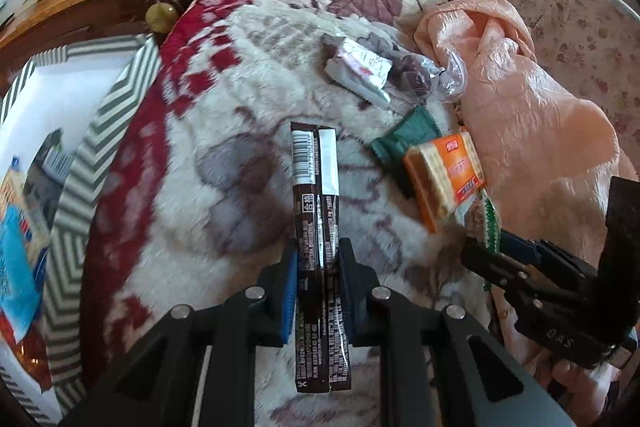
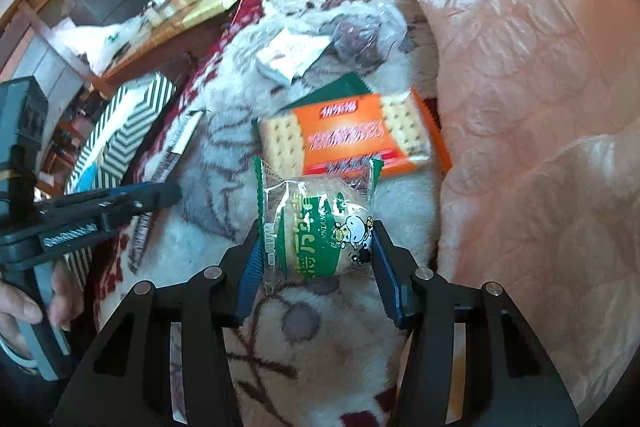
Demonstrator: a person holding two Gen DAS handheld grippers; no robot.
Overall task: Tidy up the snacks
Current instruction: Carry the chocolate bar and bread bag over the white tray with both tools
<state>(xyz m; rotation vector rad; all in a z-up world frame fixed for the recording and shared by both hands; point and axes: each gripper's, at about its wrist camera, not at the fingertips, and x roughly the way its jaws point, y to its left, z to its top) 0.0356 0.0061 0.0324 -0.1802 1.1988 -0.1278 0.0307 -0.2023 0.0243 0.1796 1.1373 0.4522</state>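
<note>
A floral fleece blanket [image 1: 240, 107] covers the bed; a peach quilt [image 2: 520, 87] is bunched right of the right gripper [image 2: 318, 243], which is clamped on one green-wrapped bun [image 2: 320, 227]. One brown snack bar [image 1: 318, 227] is pinched in the left gripper [image 1: 318, 267]. One orange cracker pack [image 2: 352, 139] lies just beyond the bun. One striped box [image 1: 80, 227] sits left.

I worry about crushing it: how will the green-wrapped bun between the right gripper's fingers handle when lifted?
The green-wrapped bun looks soft and puffy, so it probably squashes under the right gripper. Its glossy film may slip. It seems light for its size.
</note>
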